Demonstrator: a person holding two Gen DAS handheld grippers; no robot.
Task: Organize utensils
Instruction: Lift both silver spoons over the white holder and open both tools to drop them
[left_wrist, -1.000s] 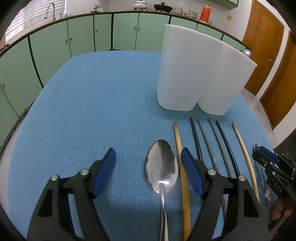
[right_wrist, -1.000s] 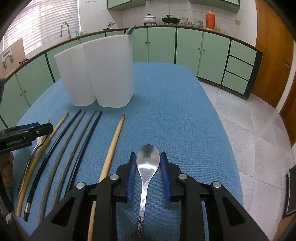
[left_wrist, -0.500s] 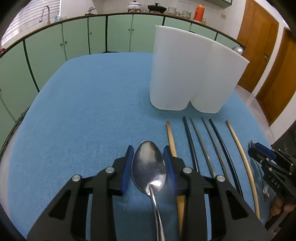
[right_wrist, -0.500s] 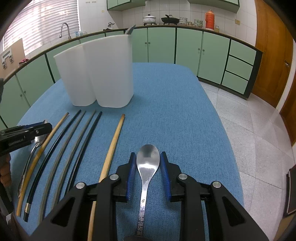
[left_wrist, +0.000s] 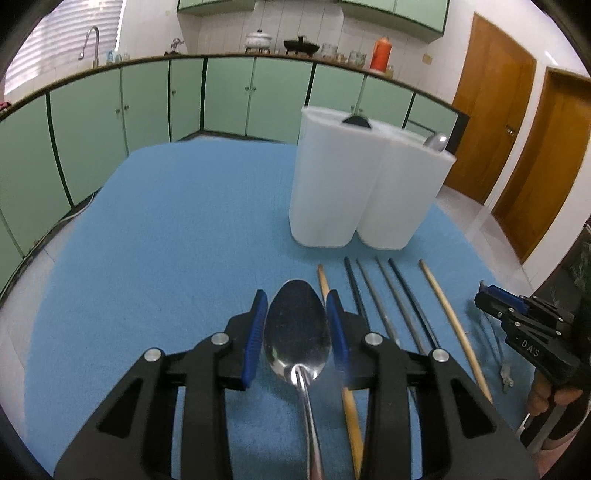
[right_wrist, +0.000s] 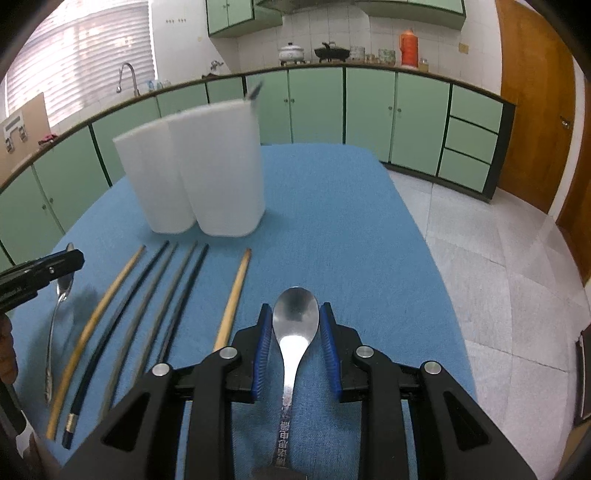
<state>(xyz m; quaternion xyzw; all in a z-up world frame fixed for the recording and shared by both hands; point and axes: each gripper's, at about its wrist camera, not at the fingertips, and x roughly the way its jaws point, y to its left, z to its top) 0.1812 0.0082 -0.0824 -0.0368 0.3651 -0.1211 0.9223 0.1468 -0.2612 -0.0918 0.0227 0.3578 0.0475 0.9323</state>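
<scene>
Between the blue pads of the left tongs (left_wrist: 295, 328) sits the bowl of a large spoon (left_wrist: 297, 332), gripped and lifted off the blue bench (left_wrist: 166, 240), tongs pitched downward. The right tongs (right_wrist: 294, 343) likewise clamp a smaller spoon (right_wrist: 295, 317). Ahead of both stands a white two-compartment holder (left_wrist: 354, 184); a dark tip and a metal spoon end poke from it. Six chopsticks (right_wrist: 162, 295) lie between the two tongs.

"DAS" on right gripper (left_wrist: 484, 299), unreadable characters on spoon handle (right_wrist: 283, 432)
</scene>
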